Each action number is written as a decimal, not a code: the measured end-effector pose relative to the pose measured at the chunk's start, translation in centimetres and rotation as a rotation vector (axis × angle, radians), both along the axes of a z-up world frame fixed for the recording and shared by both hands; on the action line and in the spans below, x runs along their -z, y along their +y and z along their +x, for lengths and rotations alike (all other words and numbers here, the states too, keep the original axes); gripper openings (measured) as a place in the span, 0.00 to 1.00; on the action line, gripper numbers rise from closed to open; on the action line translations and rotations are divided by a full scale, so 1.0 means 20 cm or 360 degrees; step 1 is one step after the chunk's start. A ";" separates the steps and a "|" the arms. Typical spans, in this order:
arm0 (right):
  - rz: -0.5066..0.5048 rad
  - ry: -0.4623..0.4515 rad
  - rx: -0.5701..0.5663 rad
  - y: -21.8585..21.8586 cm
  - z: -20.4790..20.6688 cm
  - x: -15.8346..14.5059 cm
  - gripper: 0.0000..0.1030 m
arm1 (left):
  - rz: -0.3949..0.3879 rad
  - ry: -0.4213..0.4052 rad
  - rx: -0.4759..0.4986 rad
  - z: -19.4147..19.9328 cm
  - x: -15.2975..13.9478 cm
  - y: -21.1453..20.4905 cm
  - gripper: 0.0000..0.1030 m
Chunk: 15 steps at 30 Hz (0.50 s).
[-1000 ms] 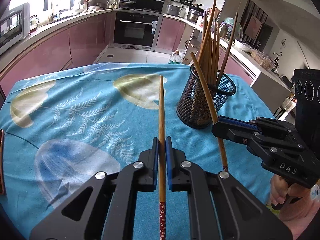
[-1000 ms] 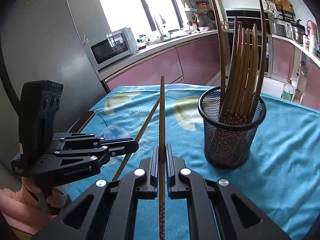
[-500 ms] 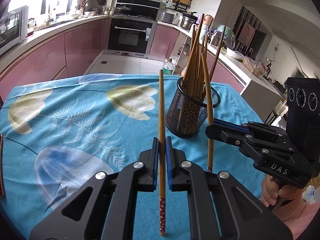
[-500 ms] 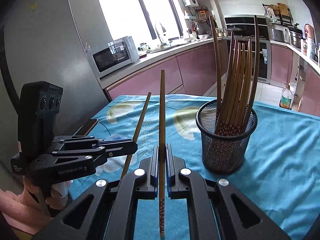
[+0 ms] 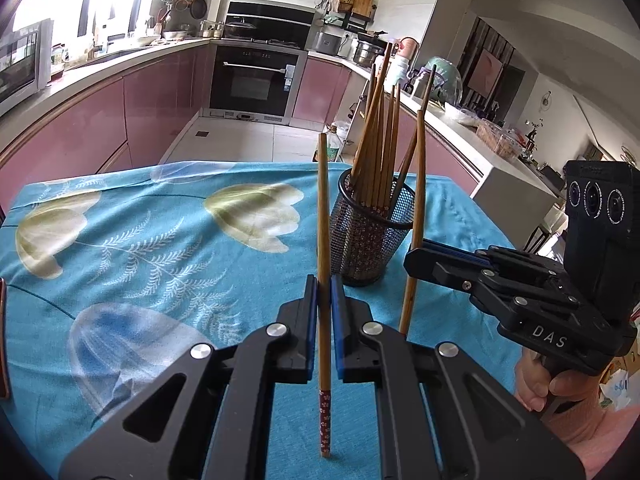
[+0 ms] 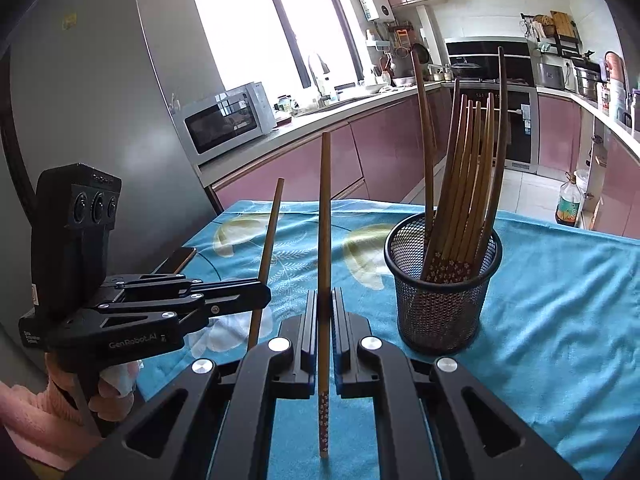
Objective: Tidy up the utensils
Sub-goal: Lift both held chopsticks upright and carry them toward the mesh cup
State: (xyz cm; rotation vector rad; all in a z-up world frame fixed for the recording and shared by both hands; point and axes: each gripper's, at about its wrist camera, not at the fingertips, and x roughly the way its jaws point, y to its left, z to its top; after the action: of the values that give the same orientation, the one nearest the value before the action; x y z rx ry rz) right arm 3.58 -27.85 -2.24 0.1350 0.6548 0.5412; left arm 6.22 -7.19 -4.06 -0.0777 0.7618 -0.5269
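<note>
The left tool (image 5: 324, 300) is clamped narrow on a wooden chopstick (image 5: 323, 240), which stands nearly upright between its blue-lined fingers (image 5: 310, 320); the red flower-patterned end of the stick points down below the grip and the plain tip rises above it. The right tool (image 6: 325, 312) grips a second chopstick (image 6: 324, 240) in the same way, its jaws drawn in on the shaft, patterned end down.

Ahead and a little to the right of the left tool stands a black mesh holder (image 5: 370, 236) on the counter (image 5: 160, 240), which is covered by a blue cloth printed with pale tulips and fern leaves. The holder carries a bundle of matching chopsticks (image 5: 380, 140), patterned ends down, leaning against its rim. From the right wrist view the same holder is ahead and to the right of the right tool, near it but apart.

The two tools sit side by side, fingers pointing the same way toward the holder, each stick held above the cloth and short of the holder's rim. The right tool's chopstick shows in the left wrist view just beside the holder's near wall. A dark flat object (image 6: 176, 260) lies at the counter's edge beyond the left tool.
</note>
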 end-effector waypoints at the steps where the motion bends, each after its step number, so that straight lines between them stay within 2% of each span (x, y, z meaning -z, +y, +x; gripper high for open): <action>1: 0.0000 -0.0004 0.0002 0.00 0.00 0.00 0.05 | 0.0000 -0.0003 0.0001 0.00 -0.01 0.00 0.07; 15: 0.0005 -0.0039 0.0034 -0.03 -0.01 -0.03 0.05 | -0.0020 -0.0033 0.0018 0.00 -0.04 -0.01 0.07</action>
State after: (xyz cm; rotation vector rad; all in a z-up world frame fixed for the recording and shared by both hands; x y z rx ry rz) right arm 3.32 -28.52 -1.66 0.1380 0.6282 0.5228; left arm 6.14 -7.43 -3.17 -0.0792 0.7395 -0.5425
